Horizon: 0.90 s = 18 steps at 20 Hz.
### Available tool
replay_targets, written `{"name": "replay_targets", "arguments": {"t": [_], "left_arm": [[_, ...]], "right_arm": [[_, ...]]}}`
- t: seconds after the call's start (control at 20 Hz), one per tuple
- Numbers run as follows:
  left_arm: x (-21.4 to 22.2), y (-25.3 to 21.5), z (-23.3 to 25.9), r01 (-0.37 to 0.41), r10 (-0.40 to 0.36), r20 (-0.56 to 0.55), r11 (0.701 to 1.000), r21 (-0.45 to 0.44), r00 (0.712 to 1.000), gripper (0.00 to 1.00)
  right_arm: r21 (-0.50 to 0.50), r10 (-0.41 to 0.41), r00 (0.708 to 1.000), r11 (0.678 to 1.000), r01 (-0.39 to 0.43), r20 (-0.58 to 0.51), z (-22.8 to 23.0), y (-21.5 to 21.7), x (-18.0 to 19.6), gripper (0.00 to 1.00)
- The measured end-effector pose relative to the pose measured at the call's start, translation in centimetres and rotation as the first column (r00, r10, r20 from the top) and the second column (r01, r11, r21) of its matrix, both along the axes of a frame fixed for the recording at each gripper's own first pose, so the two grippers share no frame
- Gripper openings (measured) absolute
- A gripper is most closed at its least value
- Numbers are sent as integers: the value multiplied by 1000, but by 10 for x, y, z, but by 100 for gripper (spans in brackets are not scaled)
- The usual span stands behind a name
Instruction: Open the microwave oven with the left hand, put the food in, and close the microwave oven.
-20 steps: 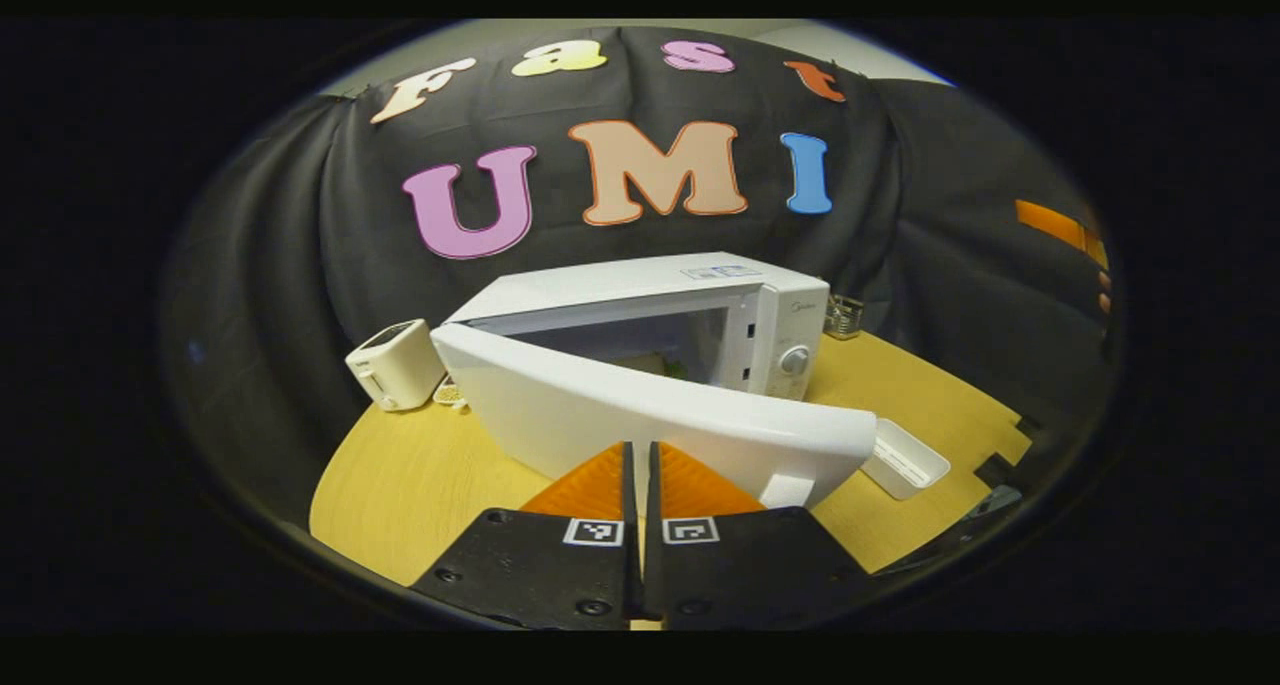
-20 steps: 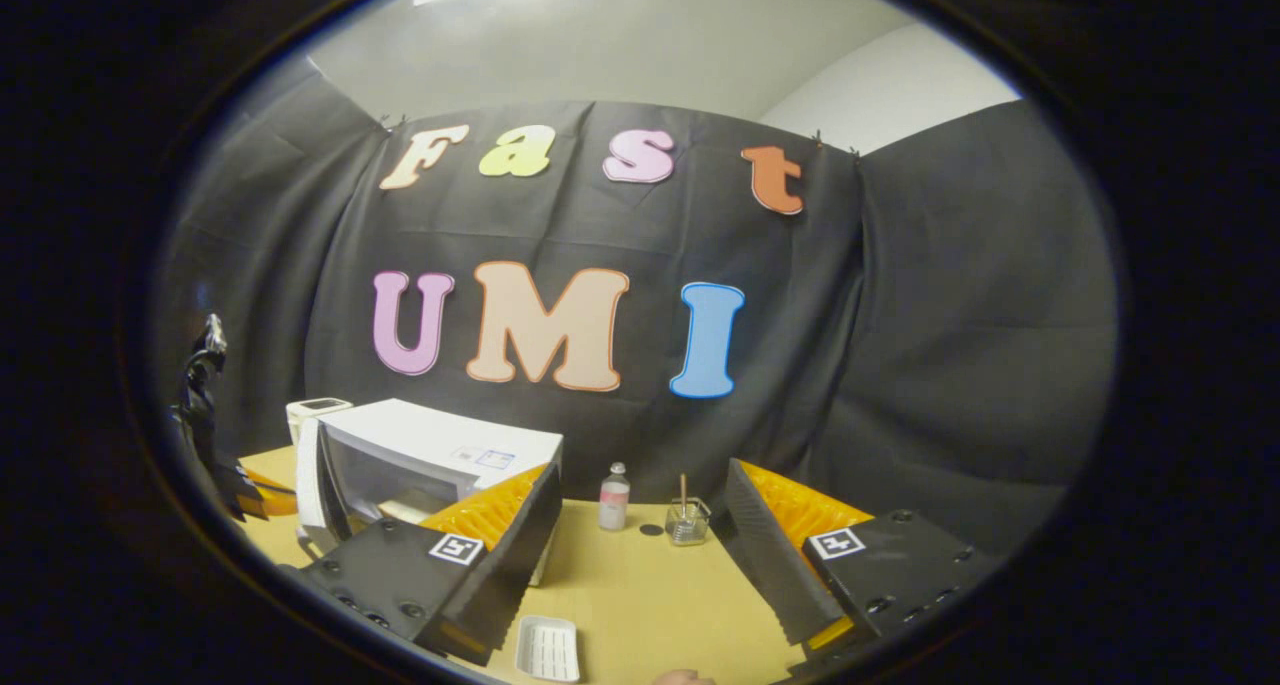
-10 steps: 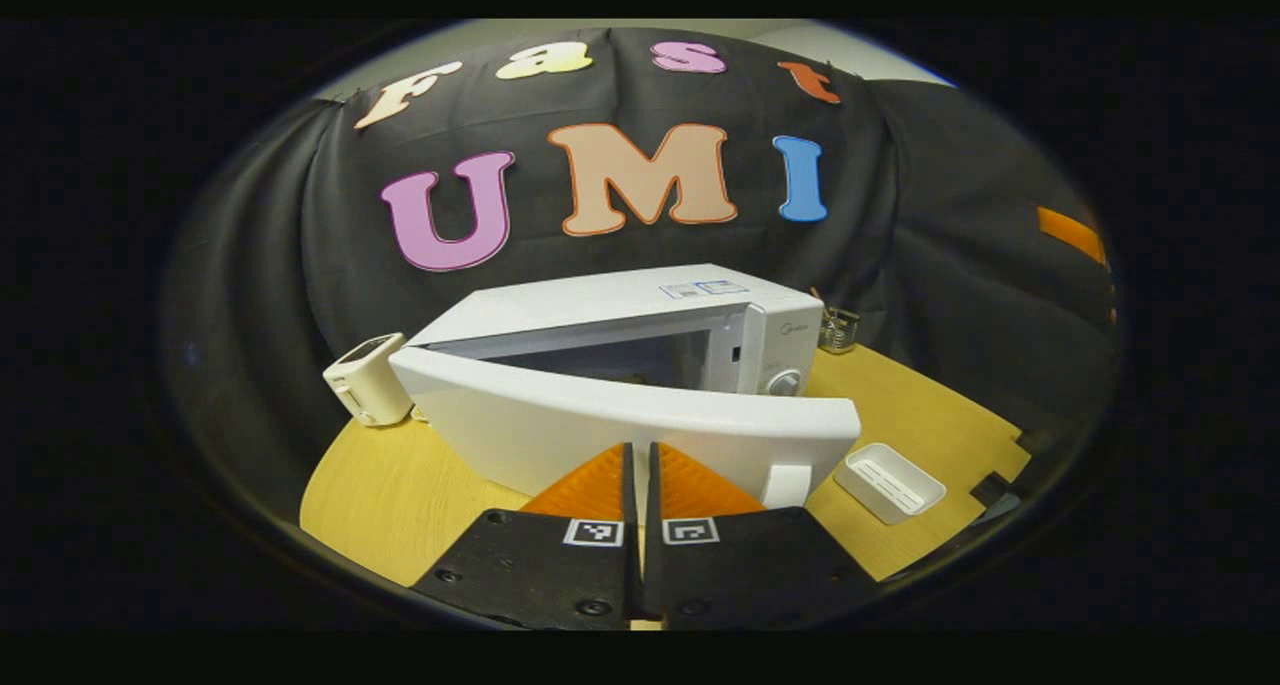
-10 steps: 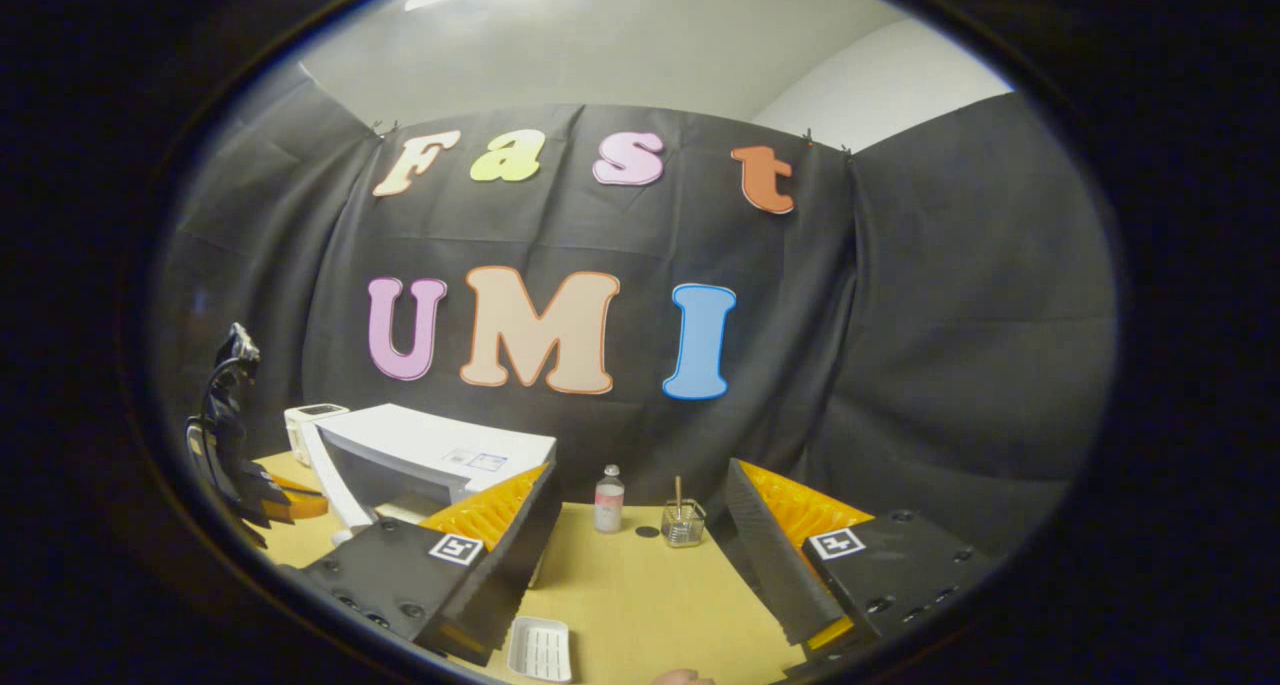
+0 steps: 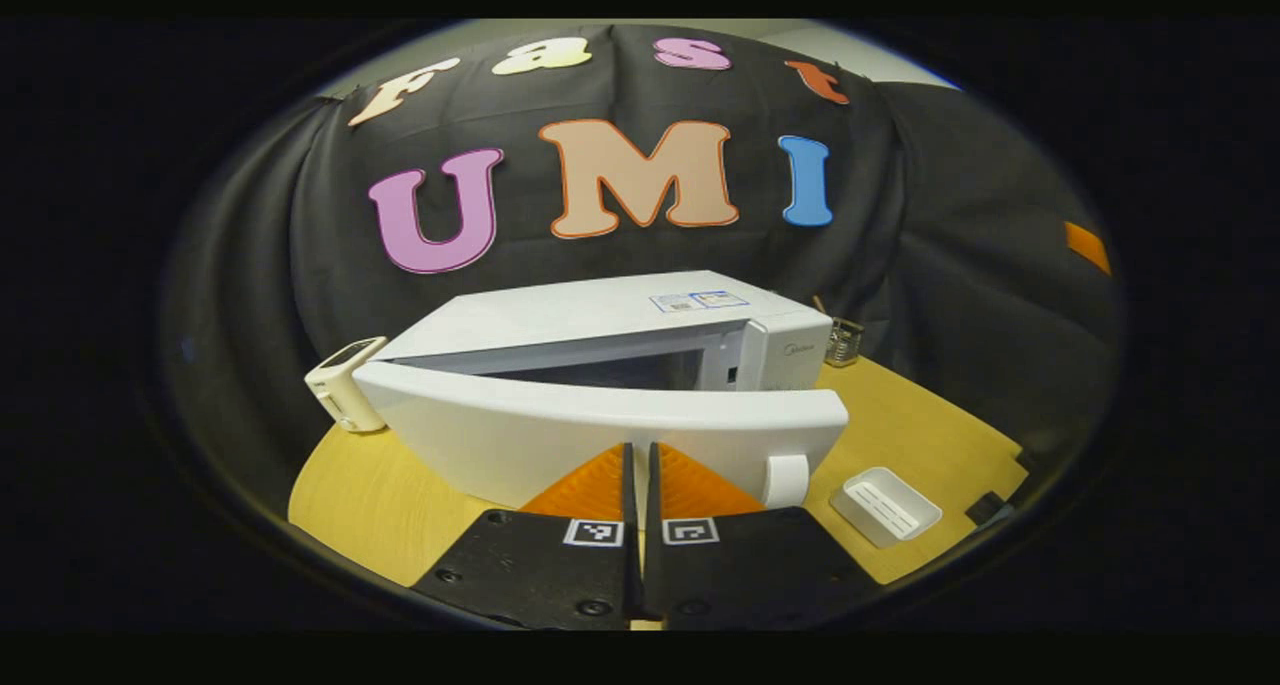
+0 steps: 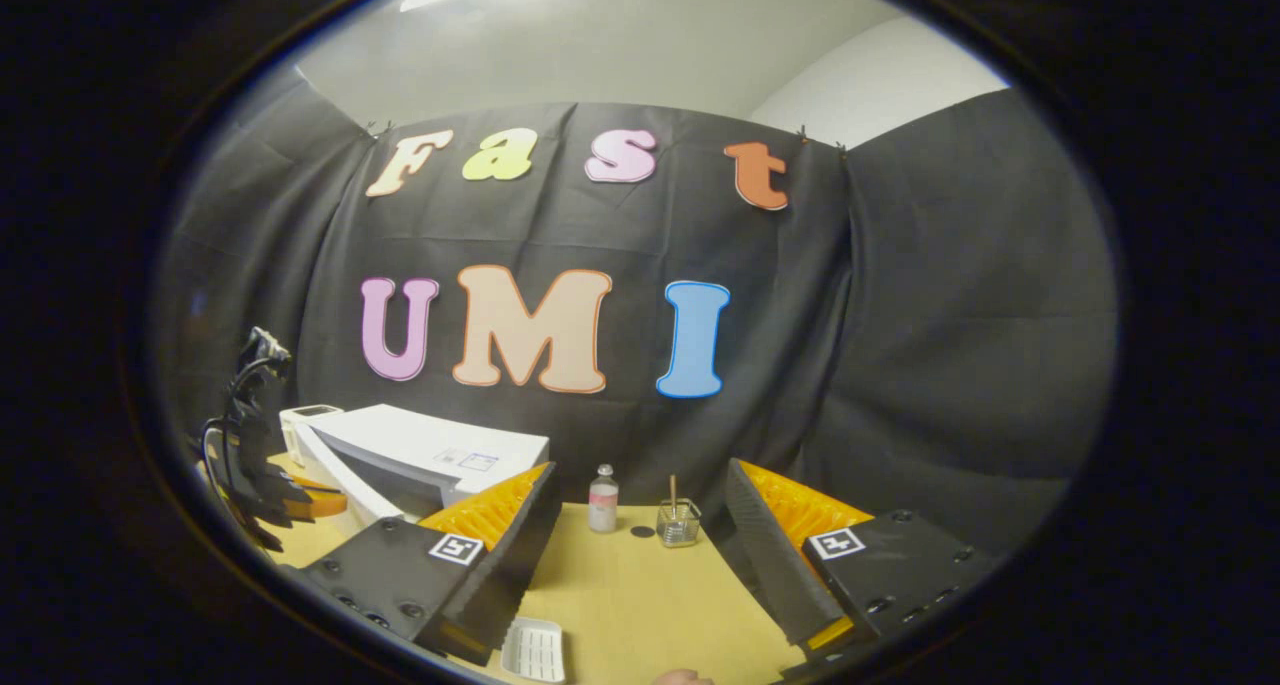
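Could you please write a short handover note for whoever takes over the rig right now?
Left hand-held gripper: fingers together, tips at the microwave door, nothing held.
Right hand-held gripper: open and empty, above the table.
The microwave oven stands on the table; its door is ajar, a narrow gap left. Whether the food is inside cannot be seen from here. An empty white tray lies to the right of the oven.
Left to do: push the door fully shut, then draw back.
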<state>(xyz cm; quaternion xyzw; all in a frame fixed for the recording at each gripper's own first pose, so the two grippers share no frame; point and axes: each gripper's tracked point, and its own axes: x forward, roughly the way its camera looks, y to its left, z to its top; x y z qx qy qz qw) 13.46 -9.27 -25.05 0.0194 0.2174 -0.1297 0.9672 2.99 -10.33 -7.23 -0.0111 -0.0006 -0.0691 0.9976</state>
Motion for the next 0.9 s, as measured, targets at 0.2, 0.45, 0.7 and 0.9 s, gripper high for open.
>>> {"name": "replay_targets", "arguments": {"t": [0.2,0.45,0.7,0.9], "left_arm": [[17,-8,1,-16,15,-6,1000,-27,1000,0],[36,-15,2,-19,19,3,1000,-20,1000,0],[59,-19,-2,-41,40,-14,998,-40,999,1],[74,-23,0,-51,51,-9,998,-36,999,1]], "right_arm": [[-9,7,1000,1000,-7,-20,-8,0,2,96],[-17,0,1000,1000,-1,-31,-12,-4,1,96],[-19,0,999,1000,-1,-36,-14,-5,2,96],[-33,9,999,999,-10,-46,-19,-1,3,96]]}}
